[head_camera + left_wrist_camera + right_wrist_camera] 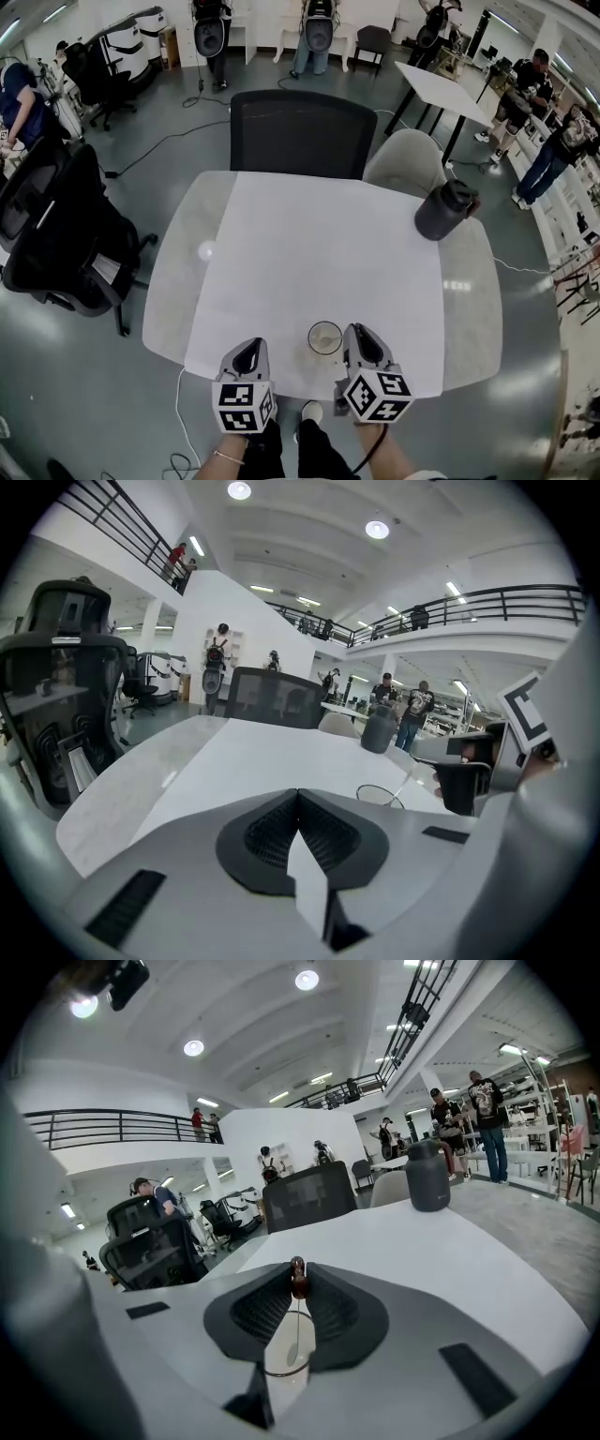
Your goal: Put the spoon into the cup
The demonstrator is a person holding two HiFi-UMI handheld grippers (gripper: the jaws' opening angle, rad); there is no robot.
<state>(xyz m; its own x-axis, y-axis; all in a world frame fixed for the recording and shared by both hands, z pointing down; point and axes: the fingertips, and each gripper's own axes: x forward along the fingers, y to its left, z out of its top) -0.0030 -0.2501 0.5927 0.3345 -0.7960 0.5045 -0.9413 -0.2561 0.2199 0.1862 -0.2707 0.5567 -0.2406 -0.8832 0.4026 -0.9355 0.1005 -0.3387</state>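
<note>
Glass cup (325, 337) stands at the table's (281, 244) near edge. Right gripper (300, 1274) pinches the spoon (299, 1283) by its brown tip (bowl hanging within the rim). Left gripper (298, 797), jaws together, holds nothing.

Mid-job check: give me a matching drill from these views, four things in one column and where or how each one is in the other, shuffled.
Things:
1. spoon
2. cup
3. dark jug
4. left gripper

Places or states:
A. at the far right corner of the table
B. shut, nothing between its jaws
C. pinched by its handle end in the right gripper
D. by the table's near edge, between the two grippers

Pairs: 1-C, 2-D, 3-A, 4-B
</note>
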